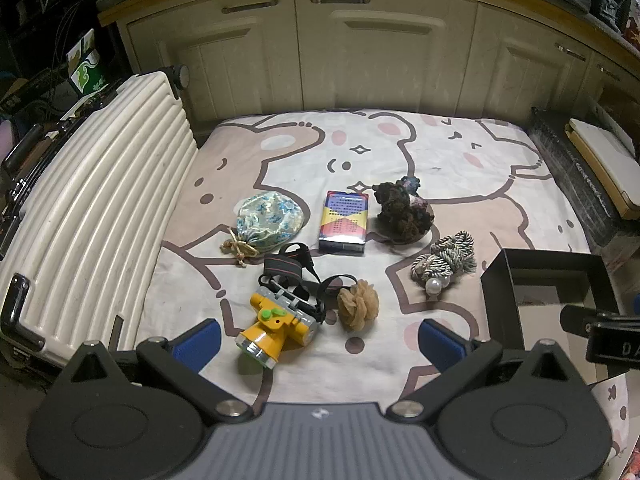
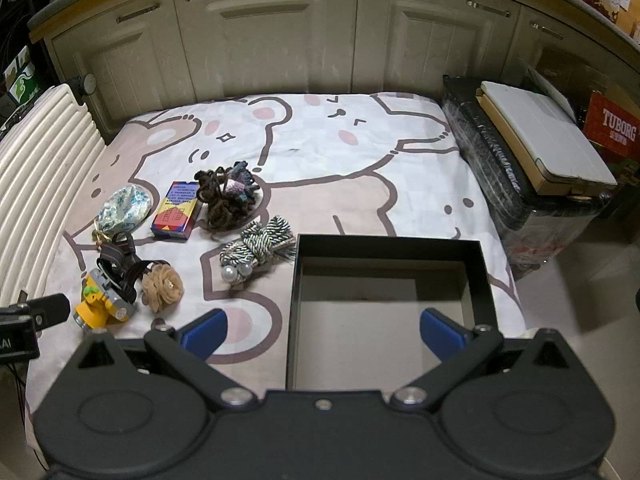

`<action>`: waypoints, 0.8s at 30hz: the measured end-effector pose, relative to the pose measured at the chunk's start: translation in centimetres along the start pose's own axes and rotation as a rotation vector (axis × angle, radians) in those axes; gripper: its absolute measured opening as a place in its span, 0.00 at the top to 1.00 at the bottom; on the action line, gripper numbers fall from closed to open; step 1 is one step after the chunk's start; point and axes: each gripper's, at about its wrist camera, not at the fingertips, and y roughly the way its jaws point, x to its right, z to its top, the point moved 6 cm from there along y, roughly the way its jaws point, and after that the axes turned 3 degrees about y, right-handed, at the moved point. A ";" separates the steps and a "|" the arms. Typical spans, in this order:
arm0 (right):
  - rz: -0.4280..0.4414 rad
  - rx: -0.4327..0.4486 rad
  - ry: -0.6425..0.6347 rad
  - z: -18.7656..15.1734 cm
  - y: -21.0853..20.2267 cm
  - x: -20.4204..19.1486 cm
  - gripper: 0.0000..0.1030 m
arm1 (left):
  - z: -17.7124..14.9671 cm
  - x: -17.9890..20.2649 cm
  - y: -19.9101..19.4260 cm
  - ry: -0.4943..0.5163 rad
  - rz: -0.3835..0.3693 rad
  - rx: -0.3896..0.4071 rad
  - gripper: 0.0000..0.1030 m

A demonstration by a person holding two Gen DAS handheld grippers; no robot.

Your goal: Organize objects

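On the bear-print cloth point(image 1: 460, 152) lie a yellow headlamp point(image 1: 276, 326) with black straps, a beige fabric flower point(image 1: 357, 308), a blue floral pouch point(image 1: 269, 222), a colourful card box point(image 1: 344, 220), a dark woolly bundle point(image 1: 402, 212) and a striped rope knot with pearls point(image 1: 444, 262). An open black box point(image 2: 388, 304) stands at the right. My left gripper point(image 1: 320, 342) hovers open over the headlamp and the flower. My right gripper point(image 2: 322, 332) hangs open above the box's near left side. Both hold nothing.
A ribbed white suitcase point(image 1: 100, 220) lies along the cloth's left edge. Cream cabinet doors point(image 1: 360, 40) close off the back. At the right stands a black wrapped crate point(image 2: 516, 184) with a white board point(image 2: 548, 136) on top, and a red carton point(image 2: 616, 128) beyond.
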 end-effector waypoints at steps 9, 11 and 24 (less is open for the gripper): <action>0.001 0.000 -0.002 -0.1 0.0 0.0 0.00 | 0.0 0.0 0.0 0.000 -0.002 0.000 0.00; 0.000 0.000 -0.003 -0.1 0.0 0.0 0.00 | 0.0 0.0 0.0 0.000 -0.003 0.000 0.00; -0.001 -0.002 -0.003 -0.2 0.0 0.0 0.00 | 0.0 0.0 0.0 0.002 -0.007 0.000 0.00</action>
